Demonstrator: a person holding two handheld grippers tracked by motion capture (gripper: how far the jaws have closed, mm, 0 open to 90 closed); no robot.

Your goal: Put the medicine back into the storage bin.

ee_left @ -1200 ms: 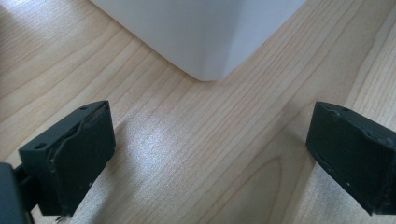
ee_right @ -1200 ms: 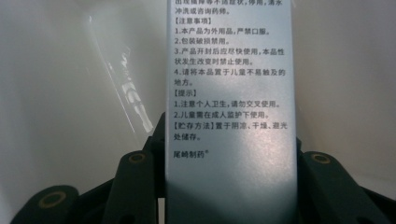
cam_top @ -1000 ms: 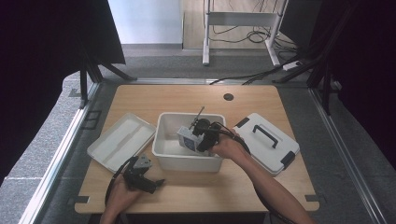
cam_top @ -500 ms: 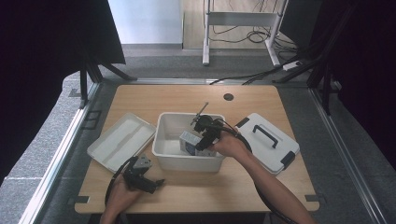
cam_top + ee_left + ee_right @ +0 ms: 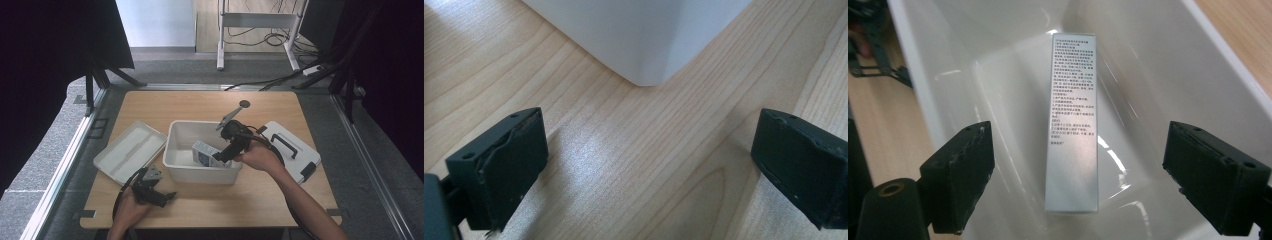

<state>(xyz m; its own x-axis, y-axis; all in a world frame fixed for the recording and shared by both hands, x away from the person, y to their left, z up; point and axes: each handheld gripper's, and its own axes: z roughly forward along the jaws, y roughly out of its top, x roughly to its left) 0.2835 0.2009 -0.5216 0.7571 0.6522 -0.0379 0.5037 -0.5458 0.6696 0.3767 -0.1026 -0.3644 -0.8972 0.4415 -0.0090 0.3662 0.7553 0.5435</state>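
In the high view, the white bin (image 5: 180,167) sits mid-table on the wooden table (image 5: 200,102), and the silver box (image 5: 206,153) lies inside it, leaning toward the bin's right end. The right gripper (image 5: 223,155) hangs over that same end, tips right next to the box but not clamped on it. Its jaws have just been opening, and the box sits loose on the bin floor. A flat white lid (image 5: 129,150) lies off to the bin's left, and a white case with a black handle (image 5: 290,150) to its right. The left gripper (image 5: 159,196) rests on the table near the front edge, just beside the bin's near-left corner.

In the left gripper view, the jaws are spread wide over bare wood, with nothing between them. A corner of the white bin (image 5: 644,40) sits just ahead.

In the right gripper view, the jaws are wide apart too, looking down into the bin (image 5: 973,65). The silver box (image 5: 1073,120) lies lengthwise between and ahead of them, printed side up, with clear gaps to both jaws.
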